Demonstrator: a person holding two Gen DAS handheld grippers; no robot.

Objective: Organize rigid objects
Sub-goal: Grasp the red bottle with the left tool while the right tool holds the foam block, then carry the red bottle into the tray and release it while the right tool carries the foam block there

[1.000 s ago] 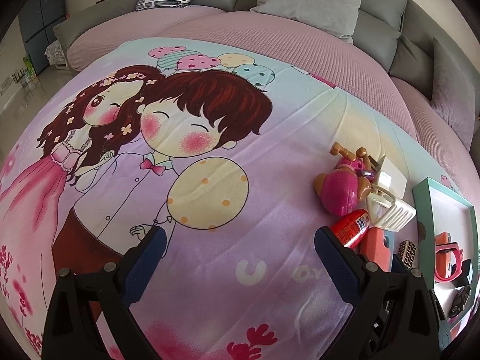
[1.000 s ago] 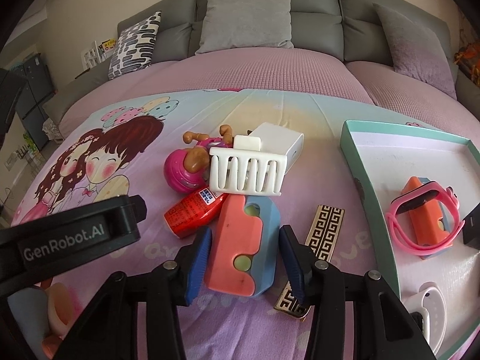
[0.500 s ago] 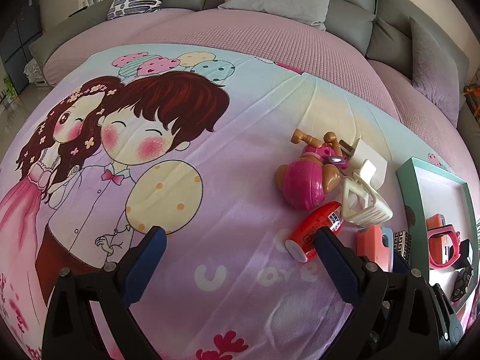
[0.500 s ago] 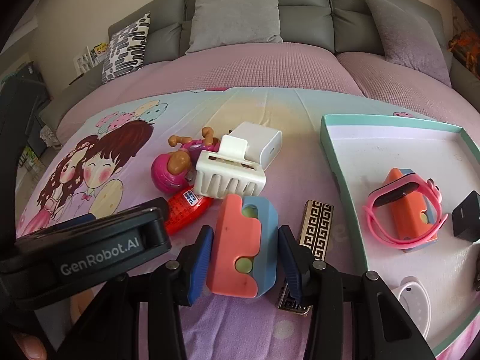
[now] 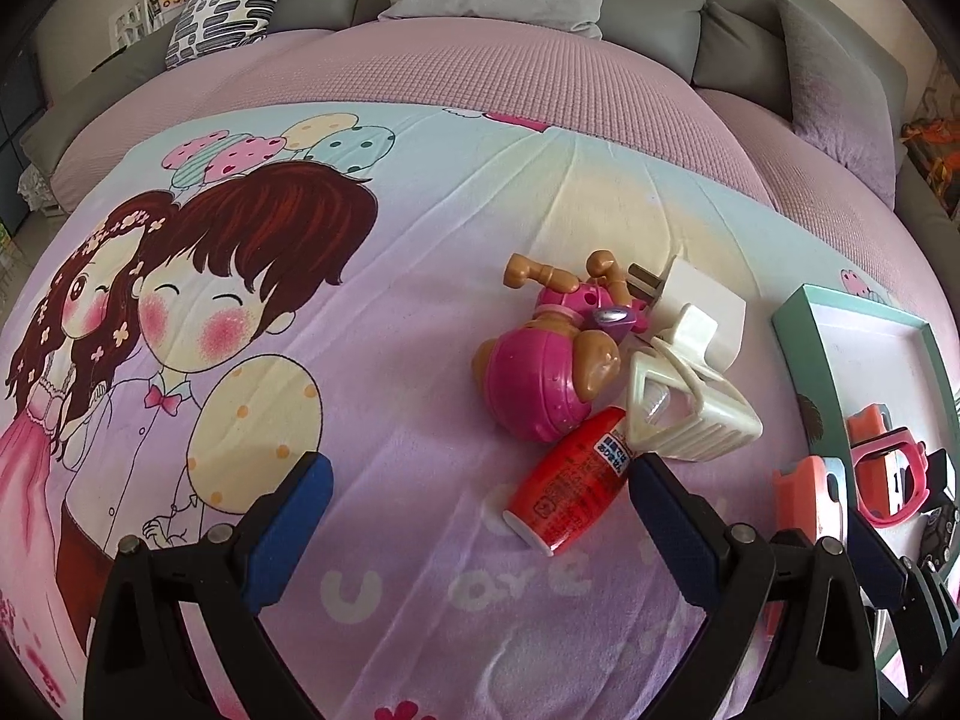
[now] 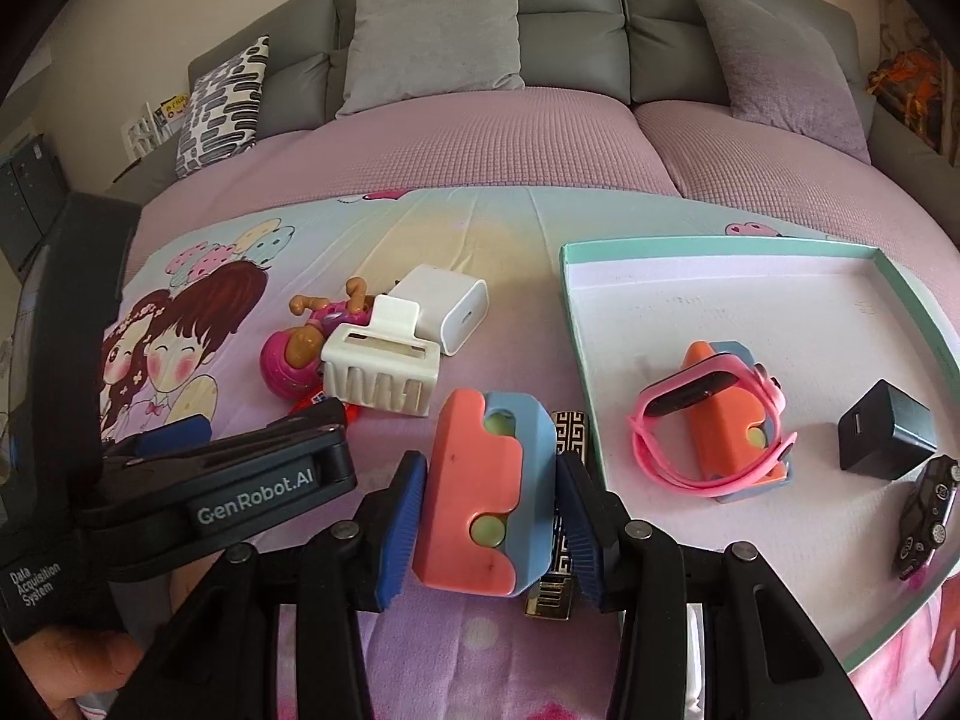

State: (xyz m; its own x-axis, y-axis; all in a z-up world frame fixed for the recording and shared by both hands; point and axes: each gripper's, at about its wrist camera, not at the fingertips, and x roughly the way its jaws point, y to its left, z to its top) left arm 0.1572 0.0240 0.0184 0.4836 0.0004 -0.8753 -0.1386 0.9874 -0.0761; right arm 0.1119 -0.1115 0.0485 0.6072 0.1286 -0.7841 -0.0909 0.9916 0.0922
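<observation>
My right gripper (image 6: pixel 489 501) is shut on a coral and blue block (image 6: pixel 486 492) and holds it just above the cartoon blanket, left of the teal-rimmed tray (image 6: pixel 720 249). My left gripper (image 5: pixel 477 501) is open and empty, low over the blanket, with the red tube (image 5: pixel 570 489) just inside its right finger. Behind the tube lie a pink dog toy (image 5: pixel 540 384), a white hair claw (image 5: pixel 690 408) and a white charger (image 5: pixel 702 306). A black and gold patterned bar (image 6: pixel 567 438) lies under the held block.
In the tray lie a pink watch around a second coral block (image 6: pixel 714 420), a black charger cube (image 6: pixel 888 435) and a small black toy car (image 6: pixel 927 510). Grey cushions (image 6: pixel 432 36) line the sofa back beyond the pink cover.
My right gripper has lifted the coral and blue block a little and come closer to the tray. My left gripper has swung right toward the red tube and toy pile, still open.
</observation>
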